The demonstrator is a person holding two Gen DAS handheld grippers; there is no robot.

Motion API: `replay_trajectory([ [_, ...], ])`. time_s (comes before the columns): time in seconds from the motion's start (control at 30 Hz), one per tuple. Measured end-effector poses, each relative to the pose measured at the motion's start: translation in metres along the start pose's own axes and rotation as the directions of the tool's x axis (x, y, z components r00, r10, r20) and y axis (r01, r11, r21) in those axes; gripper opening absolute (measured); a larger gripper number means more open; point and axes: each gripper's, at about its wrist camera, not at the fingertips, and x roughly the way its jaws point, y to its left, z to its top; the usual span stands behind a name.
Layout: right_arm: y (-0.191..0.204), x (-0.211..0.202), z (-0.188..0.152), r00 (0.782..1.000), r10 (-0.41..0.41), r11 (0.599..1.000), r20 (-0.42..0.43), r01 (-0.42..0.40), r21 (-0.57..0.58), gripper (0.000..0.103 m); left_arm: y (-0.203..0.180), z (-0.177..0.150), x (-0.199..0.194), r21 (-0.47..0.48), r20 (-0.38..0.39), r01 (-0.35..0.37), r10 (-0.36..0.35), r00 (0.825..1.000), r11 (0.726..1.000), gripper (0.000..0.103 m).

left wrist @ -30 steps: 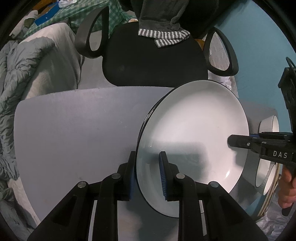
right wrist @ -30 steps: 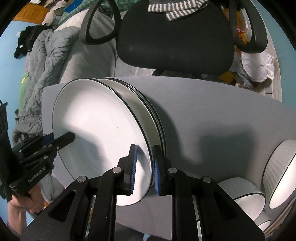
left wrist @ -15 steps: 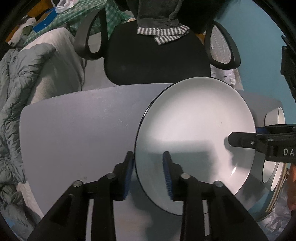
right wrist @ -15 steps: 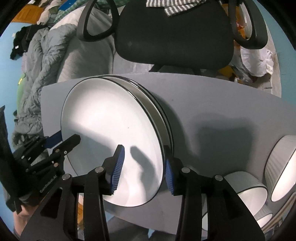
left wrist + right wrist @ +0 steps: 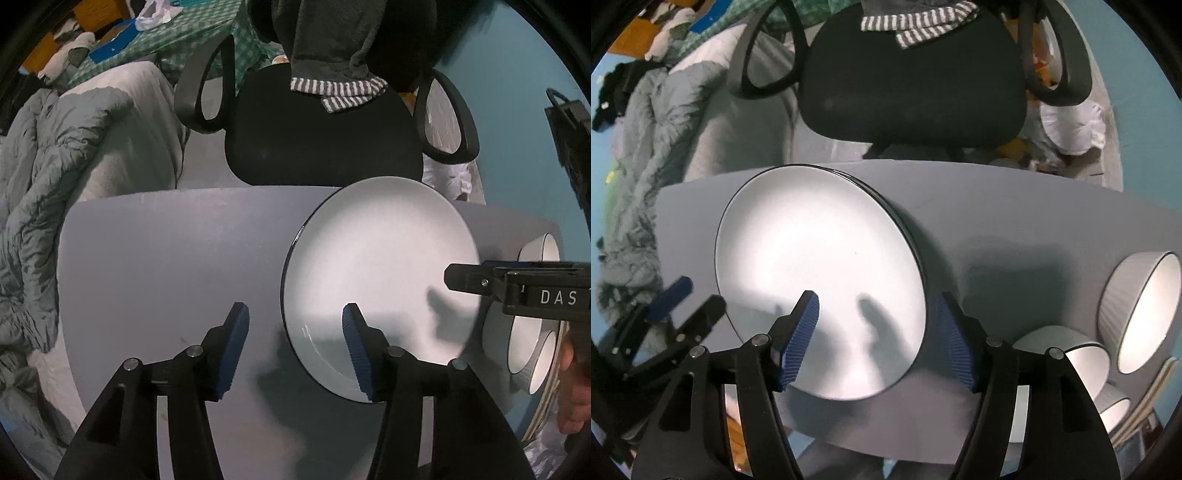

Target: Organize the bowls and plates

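Both grippers, left gripper and right gripper, are opening, releasing the plate stack between them; snagged rims could slide it.

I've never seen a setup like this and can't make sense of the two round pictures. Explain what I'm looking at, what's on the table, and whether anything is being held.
There is no robot here. A person holds a two-fingered claw in each hand, and each claw carries a wide-angle camera that looks along its fingers, hence the round, bent pictures. One picture comes from the left claw, the other from the right claw.

Both look down on a grey table. On it lies a stack of plates, white with dark rims. Beside the stack stand white bowls. Behind the table is a black office chair.

Nothing is held. Each claw straddles the edge of the plates, one finger over them and one outside, but the jaws are opening and the blue pads do not press on them.
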Motion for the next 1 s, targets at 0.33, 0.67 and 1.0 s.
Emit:
replay_trajectory([
  [0.33,0.009,-0.038,-0.021,0.982,-0.118,0.992,0.146,0.124,-0.029,0.066,0.0,-0.018,-0.039,-0.044,0.112,0.024,-0.019,0.994,0.999,0.07],
  [0.67,0.024,-0.085,-0.05,0.932,-0.189,0.971,0.31,0.225,-0.085,0.066,-0.007,-0.041,-0.089,-0.048,0.218,0.036,-0.025,0.976,0.998,0.074],
  [1.0,0.046,-0.123,-0.077,0.899,-0.157,0.971,0.409,0.216,-0.103,0.066,-0.015,-0.061,-0.14,-0.038,0.34,0.008,0.006,0.941,0.999,0.078],
])
